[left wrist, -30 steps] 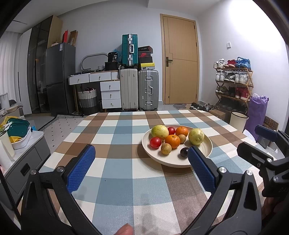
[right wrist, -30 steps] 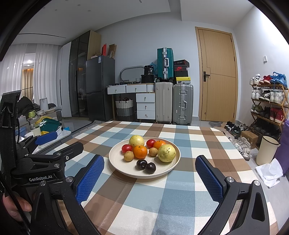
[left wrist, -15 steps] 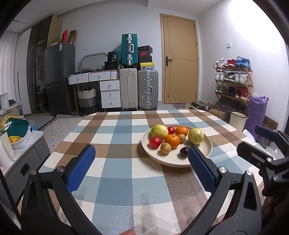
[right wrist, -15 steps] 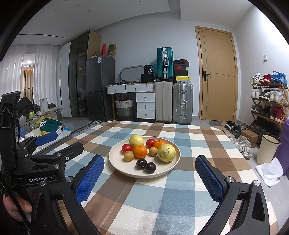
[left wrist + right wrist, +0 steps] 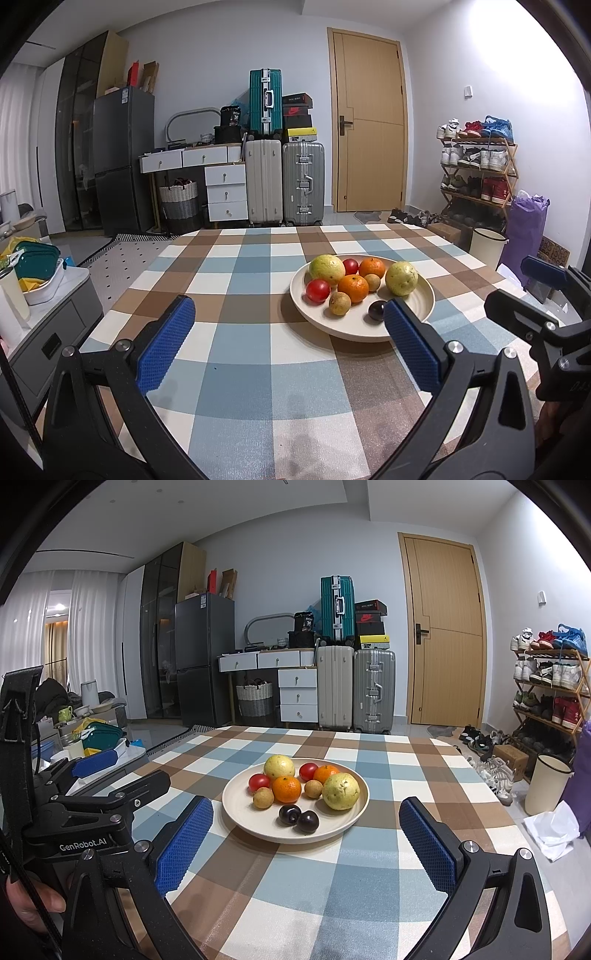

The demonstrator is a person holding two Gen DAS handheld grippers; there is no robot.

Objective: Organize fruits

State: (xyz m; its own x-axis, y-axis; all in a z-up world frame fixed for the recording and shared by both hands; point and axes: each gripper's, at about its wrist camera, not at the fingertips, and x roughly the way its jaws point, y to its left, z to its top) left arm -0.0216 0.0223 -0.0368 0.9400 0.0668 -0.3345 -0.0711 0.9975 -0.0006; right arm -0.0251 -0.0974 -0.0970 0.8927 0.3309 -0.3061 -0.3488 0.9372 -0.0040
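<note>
I have both grippers held low over the near edge of the checked table [image 5: 369,886], and neither one has hold of anything. My left gripper [image 5: 288,339] stands wide open with its blue pads well apart, only tablecloth showing between them. My right gripper [image 5: 306,834] is spread just as wide and is equally empty.

The fruit all sits in one cream plate [image 5: 240,812] further out on the table, clear of both tools. From the right wrist view the plate lies straight ahead, centred between the two pads and a little beyond their tips. From the left wrist view the plate [image 5: 303,306] is ahead and off to the right, and my right-hand pad [image 5: 410,347] overlaps its near rim in the picture; I cannot tell whether it touches.

On the plate I see two yellow-green guavas, one at the back left [image 5: 279,767] and a larger one at the right [image 5: 340,791]. Two oranges [image 5: 287,789] sit between them, with two tomatoes [image 5: 259,782] alongside, the second further back. Two small tan fruits [image 5: 263,798] flank the front orange. Two dark plums [image 5: 298,818] lie side by side, touching, at the near rim, closest to my right gripper.

In the right wrist view the left gripper's black frame [image 5: 92,812] shows beside me at the left, well apart from the plate.
</note>
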